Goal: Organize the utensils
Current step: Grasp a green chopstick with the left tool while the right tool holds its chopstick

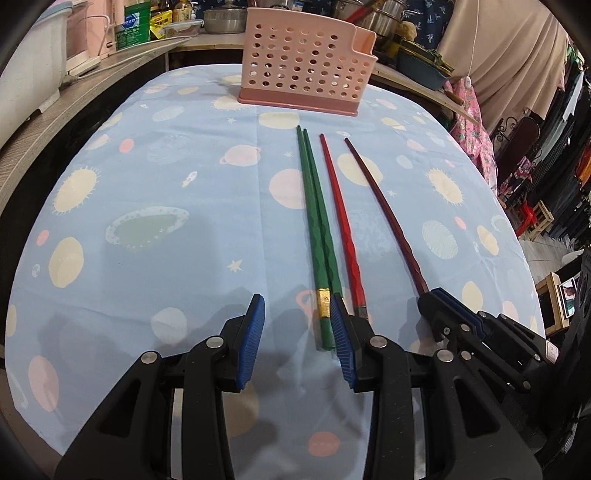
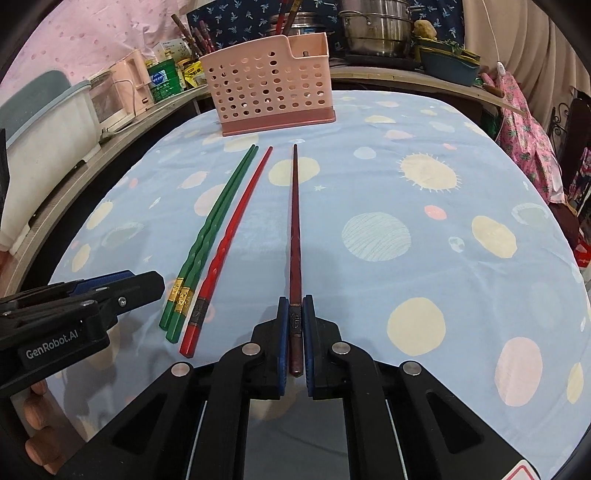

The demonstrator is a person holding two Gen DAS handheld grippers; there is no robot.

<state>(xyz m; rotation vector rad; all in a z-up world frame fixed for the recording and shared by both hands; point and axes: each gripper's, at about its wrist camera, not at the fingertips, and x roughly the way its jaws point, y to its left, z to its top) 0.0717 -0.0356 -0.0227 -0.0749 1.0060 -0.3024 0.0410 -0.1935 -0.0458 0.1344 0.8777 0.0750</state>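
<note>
Two green chopsticks [image 1: 317,225] lie side by side on the planet-print cloth, a red chopstick [image 1: 341,225] just right of them, all pointing at the pink perforated holder [image 1: 306,61] at the far end. My left gripper [image 1: 297,314] is open and empty, low over the cloth, with the green chopsticks' handle ends by its right finger. My right gripper [image 2: 295,306] is shut on the handle end of a dark maroon chopstick [image 2: 295,221], which points at the holder [image 2: 269,85]. The green pair [image 2: 210,236] and red chopstick [image 2: 229,240] lie to its left.
Behind the table a counter holds pots [image 2: 376,29], packets, a pink appliance [image 2: 122,92] and a white tub [image 2: 44,122]. More chopsticks stand in a container behind the holder. Clothing hangs at the right [image 1: 476,122]. The left gripper [image 2: 92,299] sits at the right wrist view's left edge.
</note>
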